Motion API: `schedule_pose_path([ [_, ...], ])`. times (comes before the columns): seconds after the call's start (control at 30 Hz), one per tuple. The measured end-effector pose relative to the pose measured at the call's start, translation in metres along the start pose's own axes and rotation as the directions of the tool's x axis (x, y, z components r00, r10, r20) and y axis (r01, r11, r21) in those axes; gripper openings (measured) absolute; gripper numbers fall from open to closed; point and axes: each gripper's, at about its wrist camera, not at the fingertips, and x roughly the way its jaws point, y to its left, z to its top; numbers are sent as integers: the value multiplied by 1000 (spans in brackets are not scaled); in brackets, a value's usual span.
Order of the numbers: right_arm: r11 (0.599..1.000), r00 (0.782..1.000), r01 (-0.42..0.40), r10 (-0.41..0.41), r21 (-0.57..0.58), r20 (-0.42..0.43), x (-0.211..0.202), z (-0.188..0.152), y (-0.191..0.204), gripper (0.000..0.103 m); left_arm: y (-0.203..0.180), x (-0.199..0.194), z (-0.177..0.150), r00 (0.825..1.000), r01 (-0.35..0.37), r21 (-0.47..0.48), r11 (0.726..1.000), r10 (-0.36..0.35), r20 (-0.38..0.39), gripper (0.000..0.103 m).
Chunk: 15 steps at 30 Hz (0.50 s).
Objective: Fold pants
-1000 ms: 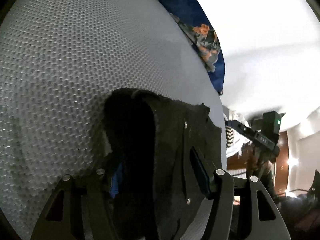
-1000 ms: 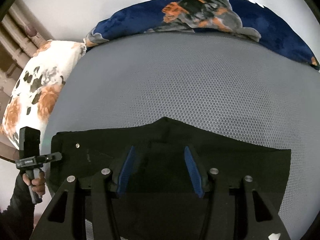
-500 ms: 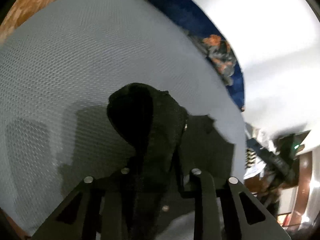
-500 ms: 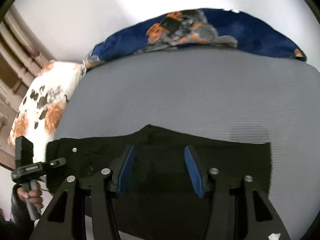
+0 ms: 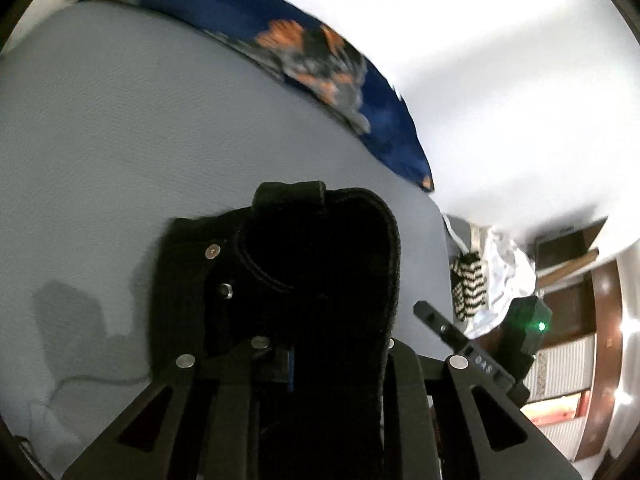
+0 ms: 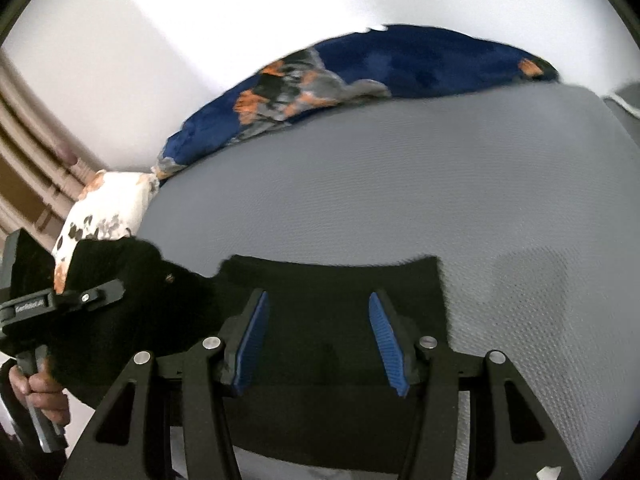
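Black pants (image 6: pixel 332 280) lie across the grey mesh bed surface (image 6: pixel 400 184). My left gripper (image 5: pixel 320 352) is shut on the waistband end of the pants (image 5: pixel 320 264) and holds it lifted off the bed, with rivets showing. In the right wrist view the left gripper (image 6: pixel 64 300) holds that raised end at the far left. My right gripper (image 6: pixel 316 340) is open with blue pads (image 6: pixel 252 340), hovering just over the flat middle of the pants, holding nothing.
A blue floral pillow (image 6: pixel 360 68) lies along the bed's far edge and a white floral pillow (image 6: pixel 104 208) at the left. A striped cloth and white bag (image 5: pixel 480 276) sit off the bed's right side by wooden furniture.
My left gripper closed on the pants' waistband end and raised it, swinging toward the right. My right gripper stayed open over the middle, its view tilting slightly.
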Motion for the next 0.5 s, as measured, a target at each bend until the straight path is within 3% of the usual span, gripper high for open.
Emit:
schedule_pose_path([
  [0.13,999,1000,6,-6,39,-11,-6,-7,-32,51,-29,57,-9,998,-46,52,998,48,-45,18],
  [0.23,998,1000,8,-6,68,-23,-4,-10,-49,51,-40,92,-21,991,-116,115,987,123,-59,18],
  [0.37,996,999,-10,14,87,-47,3,-14,-59,51,-39,117,-37,977,-189,188,964,203,-63,19],
  [0.5,995,995,-51,58,86,-87,16,-15,-59,51,-39,124,-44,972,-214,232,949,231,-49,25],
])
